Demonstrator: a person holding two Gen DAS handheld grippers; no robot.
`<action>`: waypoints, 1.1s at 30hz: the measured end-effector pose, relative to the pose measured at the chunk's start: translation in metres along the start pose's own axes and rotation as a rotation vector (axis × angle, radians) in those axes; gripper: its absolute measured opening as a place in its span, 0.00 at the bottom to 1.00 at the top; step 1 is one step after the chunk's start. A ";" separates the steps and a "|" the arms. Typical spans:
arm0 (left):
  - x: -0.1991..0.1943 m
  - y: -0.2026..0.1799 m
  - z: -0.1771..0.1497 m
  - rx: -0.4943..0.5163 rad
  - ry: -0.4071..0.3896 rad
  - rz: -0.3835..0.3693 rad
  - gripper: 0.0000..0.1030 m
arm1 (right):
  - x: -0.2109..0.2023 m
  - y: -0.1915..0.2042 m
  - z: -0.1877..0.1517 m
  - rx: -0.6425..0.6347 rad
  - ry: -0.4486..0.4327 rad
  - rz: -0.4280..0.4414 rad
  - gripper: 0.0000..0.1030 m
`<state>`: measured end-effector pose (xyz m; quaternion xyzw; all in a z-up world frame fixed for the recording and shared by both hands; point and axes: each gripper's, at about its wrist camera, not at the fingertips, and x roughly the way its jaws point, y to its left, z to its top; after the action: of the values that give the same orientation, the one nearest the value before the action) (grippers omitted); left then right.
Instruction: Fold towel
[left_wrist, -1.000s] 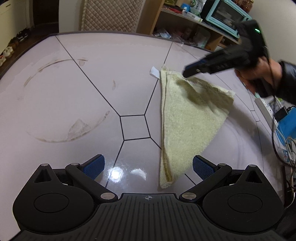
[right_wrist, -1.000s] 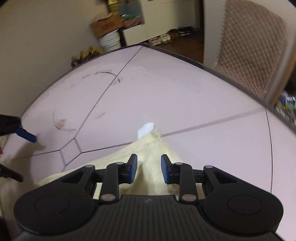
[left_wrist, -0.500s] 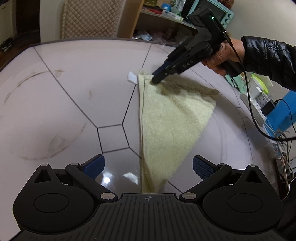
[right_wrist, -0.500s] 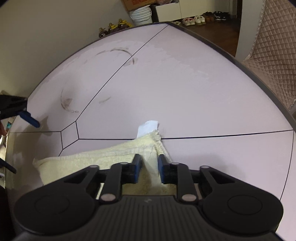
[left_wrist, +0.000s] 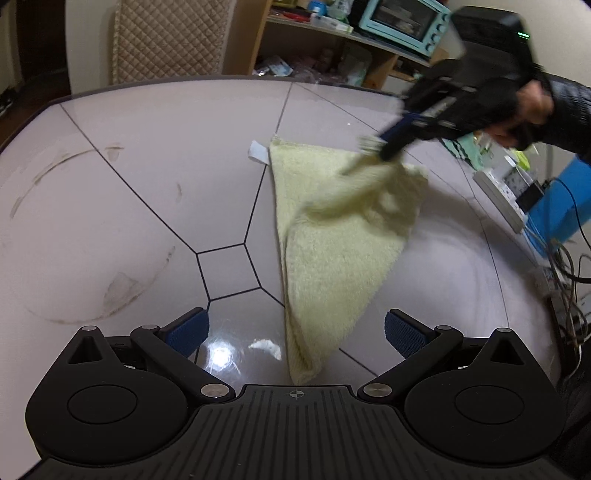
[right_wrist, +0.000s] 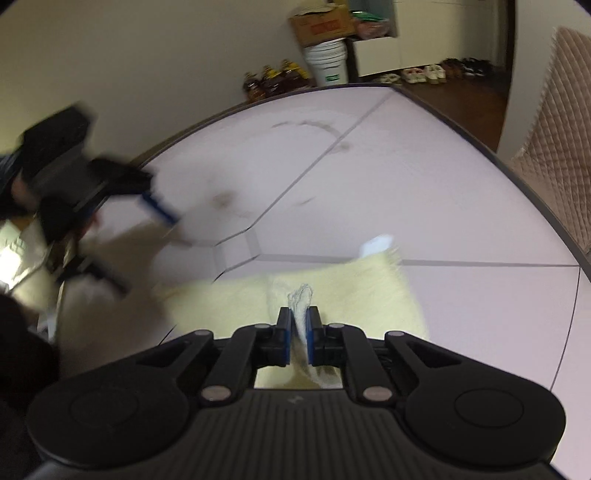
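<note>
Right hand-held gripper (right_wrist: 298, 334) had just been closing, and by this moment you had its blue pads pinched on a bunched edge of the pale yellow towel (left_wrist: 332, 236). A second before, those jaws stood apart over flat cloth; now a tuft of terry stuck up between them. From the left wrist view, that pinched edge was off the counter (left_wrist: 147, 177) and drawn up toward your right hand (left_wrist: 532, 107), with the right side of the cloth rumpled and blurred, while the long left edge and the near tip lay flat on the counter. The white tag (left_wrist: 258, 152) at the far corner had kept its place beside the dark seam lines. Your left hand-held gripper (left_wrist: 295, 332) hung above the near tip with jaws wide apart, holding nothing and touching no cloth that I could make out. Judged from this: the grasp was made and the lift begun, so the next fold looked under way, not finished. One risk noted: a thin pinch of terry could slip if you carried it across quickly.
</note>
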<state>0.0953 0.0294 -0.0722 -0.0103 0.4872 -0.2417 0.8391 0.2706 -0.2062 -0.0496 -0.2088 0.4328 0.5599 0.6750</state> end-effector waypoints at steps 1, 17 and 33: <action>0.000 -0.002 -0.001 0.014 0.006 -0.005 1.00 | -0.004 0.009 -0.005 -0.007 0.006 -0.008 0.09; 0.007 -0.036 -0.018 0.210 0.068 -0.103 1.00 | 0.000 0.115 -0.123 0.063 0.159 -0.104 0.09; 0.019 -0.050 -0.033 0.621 0.081 -0.141 1.00 | -0.015 0.122 -0.155 0.142 0.168 -0.168 0.07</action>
<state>0.0558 -0.0150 -0.0925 0.2221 0.4214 -0.4363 0.7633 0.1025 -0.2986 -0.0963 -0.2424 0.5074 0.4499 0.6938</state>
